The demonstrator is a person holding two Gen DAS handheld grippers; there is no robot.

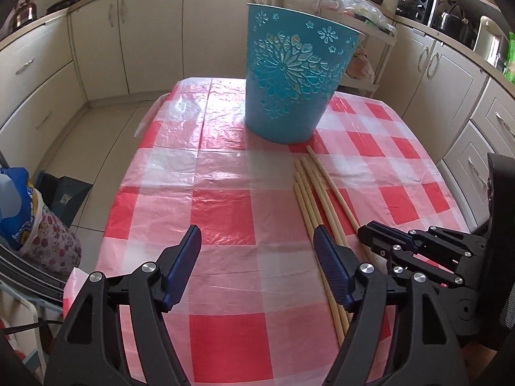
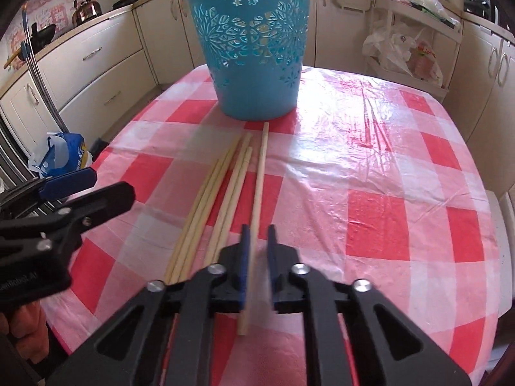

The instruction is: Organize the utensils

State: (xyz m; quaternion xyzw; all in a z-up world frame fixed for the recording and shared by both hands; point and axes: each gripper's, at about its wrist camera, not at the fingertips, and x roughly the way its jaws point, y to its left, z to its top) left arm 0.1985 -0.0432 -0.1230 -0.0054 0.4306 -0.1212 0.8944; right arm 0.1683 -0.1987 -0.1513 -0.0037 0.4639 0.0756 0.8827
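Several long wooden chopsticks lie side by side on the red-and-white checked tablecloth, in front of a tall blue openwork basket. My left gripper is open and empty, low over the cloth just left of the sticks. In the right wrist view the chopsticks run toward the basket. My right gripper has its jaws close around the rightmost chopstick, with a small gap still showing on the right side. The right gripper also shows in the left wrist view.
The table stands in a kitchen with cream cabinets around it. A cluttered rack with bags stands behind the table. A blue bag and floral bag sit on the floor to the left.
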